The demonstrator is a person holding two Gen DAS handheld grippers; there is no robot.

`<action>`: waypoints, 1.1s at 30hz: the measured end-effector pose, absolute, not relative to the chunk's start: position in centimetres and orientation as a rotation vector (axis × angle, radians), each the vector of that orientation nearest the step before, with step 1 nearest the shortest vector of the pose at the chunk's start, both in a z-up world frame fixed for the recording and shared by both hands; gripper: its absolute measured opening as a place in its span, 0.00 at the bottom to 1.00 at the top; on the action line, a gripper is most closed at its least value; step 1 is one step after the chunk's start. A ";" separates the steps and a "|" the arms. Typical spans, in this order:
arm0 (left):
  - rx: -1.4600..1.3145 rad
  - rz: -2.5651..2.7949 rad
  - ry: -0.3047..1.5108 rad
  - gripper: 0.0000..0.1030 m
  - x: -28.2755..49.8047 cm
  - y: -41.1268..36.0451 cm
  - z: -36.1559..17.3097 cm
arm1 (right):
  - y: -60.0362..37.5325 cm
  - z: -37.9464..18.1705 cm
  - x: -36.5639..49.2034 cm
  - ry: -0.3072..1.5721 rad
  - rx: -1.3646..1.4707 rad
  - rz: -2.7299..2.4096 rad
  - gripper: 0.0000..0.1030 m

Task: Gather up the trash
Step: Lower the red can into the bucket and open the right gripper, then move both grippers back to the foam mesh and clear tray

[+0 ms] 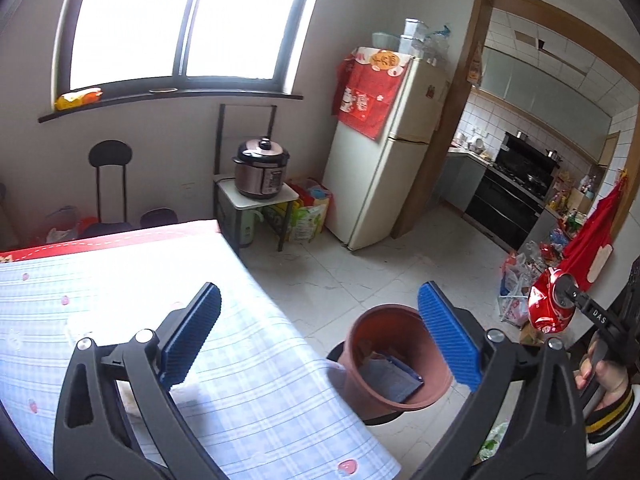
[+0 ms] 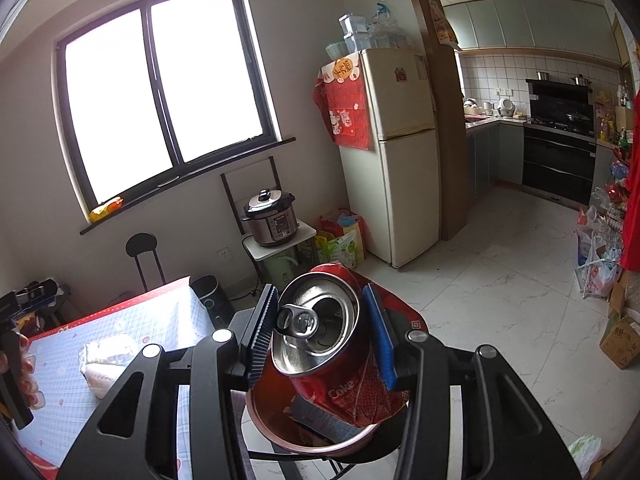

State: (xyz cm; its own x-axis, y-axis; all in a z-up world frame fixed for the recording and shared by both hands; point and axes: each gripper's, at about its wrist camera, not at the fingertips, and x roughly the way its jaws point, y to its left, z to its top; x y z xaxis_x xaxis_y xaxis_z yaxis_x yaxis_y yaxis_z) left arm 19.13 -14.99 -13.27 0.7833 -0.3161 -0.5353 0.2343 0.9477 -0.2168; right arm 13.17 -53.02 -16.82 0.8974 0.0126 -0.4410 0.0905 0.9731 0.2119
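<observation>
My right gripper (image 2: pixel 324 328) is shut on a crushed red Coke can (image 2: pixel 344 392), held top-up just above a brown plastic pot (image 2: pixel 304 448). The pot (image 1: pixel 384 308) stands on a black stool by the table's corner, with a blue-grey packet (image 1: pixel 390 376) inside it. In the left wrist view the can (image 1: pixel 550 300) and the right gripper (image 1: pixel 568 286) hang at the right edge. My left gripper (image 1: pixel 320 340) is open wide with nothing between its blue pads, spanning the table edge and the pot. A crumpled white wrapper (image 2: pixel 106 360) lies on the checked tablecloth (image 2: pixel 152 320).
A cream fridge (image 1: pixel 384 176) stands beyond, with a pressure cooker (image 1: pixel 260 168) on a small stand beside it. Bags (image 1: pixel 308 212) sit on the floor by the fridge. More bags and boxes (image 2: pixel 600 264) crowd the right wall. A black stool (image 1: pixel 110 184) stands behind the table.
</observation>
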 end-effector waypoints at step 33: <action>-0.237 0.168 0.586 0.94 11.2 7.9 -11.7 | -43.3 -13.1 18.2 0.486 0.179 -0.090 0.95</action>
